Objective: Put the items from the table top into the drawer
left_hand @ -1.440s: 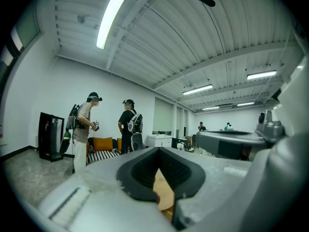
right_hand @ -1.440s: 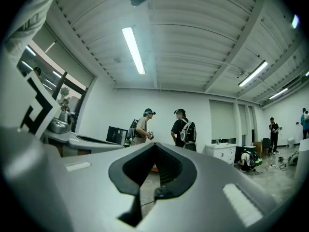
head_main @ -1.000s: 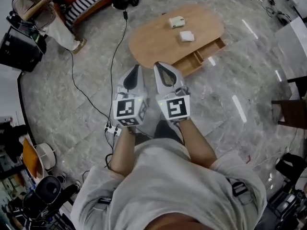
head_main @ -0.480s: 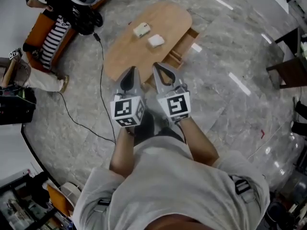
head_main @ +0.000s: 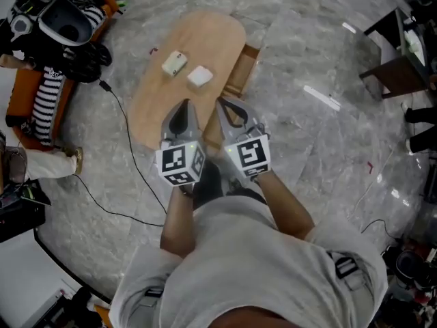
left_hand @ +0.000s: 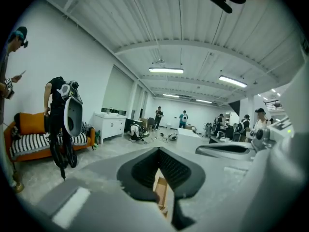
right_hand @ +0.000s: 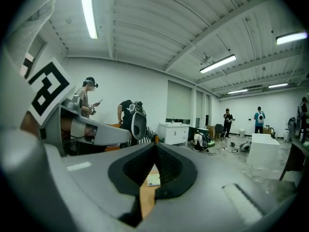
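Drawer [head_main: 247, 59] open beyond right gripper [head_main: 222, 102], near end hidden behind it. Beige item [head_main: 174, 63] and white item [head_main: 200, 76] on bench [head_main: 212, 36] ahead, too small to identify. Left gripper [head_main: 183, 103] and right: jaws closed, empty.

A glossy grey marble floor [head_main: 328, 149] fills the room, with a thin black cable [head_main: 127, 139] trailing across it near an orange sofa [head_main: 19, 101] bearing a black-and-white striped cushion [head_main: 46, 104] at left, and dark brown wooden furniture [head_main: 403, 74] at upper right.
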Motion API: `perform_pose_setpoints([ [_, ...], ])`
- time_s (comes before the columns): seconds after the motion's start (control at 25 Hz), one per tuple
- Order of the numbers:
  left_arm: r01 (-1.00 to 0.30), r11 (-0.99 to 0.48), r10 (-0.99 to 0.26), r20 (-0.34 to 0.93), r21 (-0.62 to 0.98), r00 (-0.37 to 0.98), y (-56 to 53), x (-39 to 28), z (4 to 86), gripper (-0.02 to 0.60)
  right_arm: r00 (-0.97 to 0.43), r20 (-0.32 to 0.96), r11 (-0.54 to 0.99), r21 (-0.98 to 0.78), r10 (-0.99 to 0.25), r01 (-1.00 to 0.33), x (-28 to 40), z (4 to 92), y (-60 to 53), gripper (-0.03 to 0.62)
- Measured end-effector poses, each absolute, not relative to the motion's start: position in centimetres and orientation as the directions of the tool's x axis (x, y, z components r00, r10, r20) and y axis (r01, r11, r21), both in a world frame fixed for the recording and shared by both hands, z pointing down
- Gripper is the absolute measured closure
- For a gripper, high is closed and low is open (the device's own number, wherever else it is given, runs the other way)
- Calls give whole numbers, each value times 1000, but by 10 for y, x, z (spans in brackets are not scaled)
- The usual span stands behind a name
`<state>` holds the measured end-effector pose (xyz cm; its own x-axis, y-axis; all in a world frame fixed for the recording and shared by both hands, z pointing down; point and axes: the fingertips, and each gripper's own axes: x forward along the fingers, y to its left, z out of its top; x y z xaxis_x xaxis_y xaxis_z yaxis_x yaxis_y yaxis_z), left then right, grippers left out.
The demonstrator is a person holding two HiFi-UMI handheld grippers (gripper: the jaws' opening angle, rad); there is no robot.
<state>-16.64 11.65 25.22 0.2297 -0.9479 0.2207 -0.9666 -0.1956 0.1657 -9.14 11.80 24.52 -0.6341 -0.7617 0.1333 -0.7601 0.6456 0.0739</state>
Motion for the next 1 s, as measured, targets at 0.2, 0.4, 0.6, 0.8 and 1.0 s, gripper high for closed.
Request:
perform_pose_setpoints([
  [0.2, -951, -222, -924, 264, 217, 277, 58, -207, 278, 561, -620, 207, 640, 43, -757, -767, -141, 266, 64, 586],
  [0.4, -943, -225, -902, 313, 246, 297, 13, -242, 316, 561, -606, 302, 641, 24, -736, -767, -172, 301, 31, 586],
  [0.6, -954, -182, -865, 424, 237, 270, -18, -261, 377, 561, -599, 386, 650, 3, -702, -760, -175, 343, -3, 586],
  [0.8, -968, -132, -852, 474, 214, 221, -62, -264, 414, 561, -669, 429, 725, -47, -606, -687, -193, 378, -51, 586],
  [1.0, -981, -67, -809, 566, 180, 159, -104, -273, 458, 561, -725, 483, 782, -122, -491, -611, -209, 410, -106, 586],
])
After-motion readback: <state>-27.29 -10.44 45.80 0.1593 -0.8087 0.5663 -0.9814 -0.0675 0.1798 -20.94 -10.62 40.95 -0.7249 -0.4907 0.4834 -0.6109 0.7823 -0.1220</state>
